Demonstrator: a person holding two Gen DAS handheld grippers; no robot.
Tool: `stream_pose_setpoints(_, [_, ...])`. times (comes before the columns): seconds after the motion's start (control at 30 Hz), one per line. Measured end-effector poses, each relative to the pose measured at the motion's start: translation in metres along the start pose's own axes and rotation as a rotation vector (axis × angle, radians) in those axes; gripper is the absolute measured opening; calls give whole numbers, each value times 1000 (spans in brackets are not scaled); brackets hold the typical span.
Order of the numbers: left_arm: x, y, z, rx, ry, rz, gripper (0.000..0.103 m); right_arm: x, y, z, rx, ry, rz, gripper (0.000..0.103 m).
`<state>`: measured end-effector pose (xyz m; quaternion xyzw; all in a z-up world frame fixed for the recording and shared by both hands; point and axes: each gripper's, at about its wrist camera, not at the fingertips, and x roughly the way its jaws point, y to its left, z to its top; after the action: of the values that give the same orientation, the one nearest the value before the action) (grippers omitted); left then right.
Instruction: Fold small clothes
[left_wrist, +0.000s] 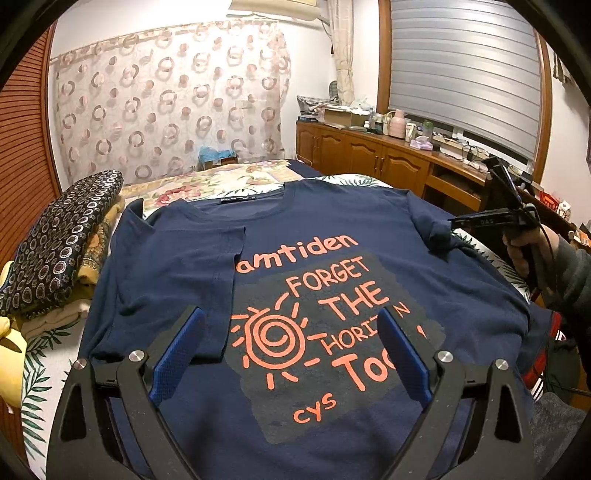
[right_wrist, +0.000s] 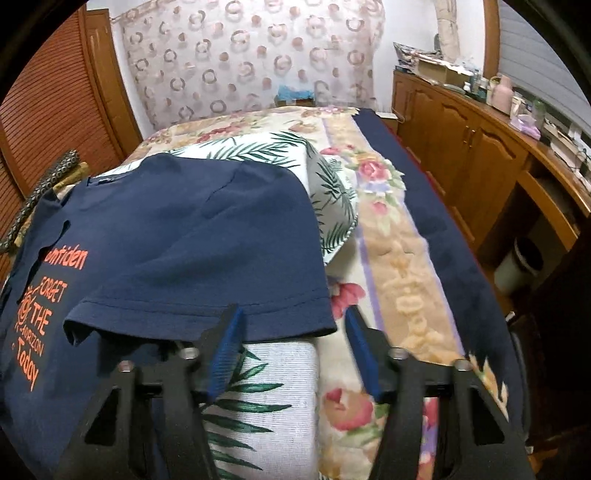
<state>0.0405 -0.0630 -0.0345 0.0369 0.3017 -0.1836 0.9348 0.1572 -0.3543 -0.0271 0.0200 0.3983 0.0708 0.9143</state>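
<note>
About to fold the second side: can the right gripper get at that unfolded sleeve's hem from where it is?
Probably yes. The right gripper is open, one finger right at the sleeve hem, nothing lying over it. The hem is not yet between the fingers.

Even, warm indoor lighting is seen in both views; its source cannot be told. Only soft shadows are cast under the navy T-shirt (left_wrist: 314, 295) sleeve. Strong fisheye bending and black vignetting are seen at the corners. Slight motion blur is noted on the right claw (right_wrist: 291, 354); the left view is sharper.
</note>
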Motion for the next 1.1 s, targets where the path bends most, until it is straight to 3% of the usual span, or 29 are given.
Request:
stream_pose_setpoints(0.13, [0, 0, 0, 0, 0, 0, 95, 1, 6, 1, -110, -9, -53, 21])
stream_pose_setpoints(0.17, [0, 0, 0, -1, 0, 1, 95, 2, 7, 0, -142, -3, -81, 5])
stream_pose_setpoints(0.33, [0, 2, 0, -6, 1, 0, 95, -3, 16, 5, -196, -25, -73, 3])
stream_pose_setpoints(0.5, [1, 2, -2, -9, 3, -2, 95, -12, 39, 14, -231, -87, 11, 3])
stream_pose_setpoints(0.87, [2, 7, -4, -22, 8, 11, 95, -5, 122, 63, -394, -104, 177, 3])
stream_pose_setpoints(1.03, [0, 9, -3, -26, 2, 5, 95, 13, 133, 76, -403, -101, 201, 3])
stream_pose_setpoints(1.07, [0, 9, -3, -27, 0, 4, 95, 15, 135, 78, -399, -99, 199, 8])
stream_pose_setpoints(1.1, [-1, 10, -3, -28, -1, 4, 95, 16, 135, 78, -396, -100, 179, 22])
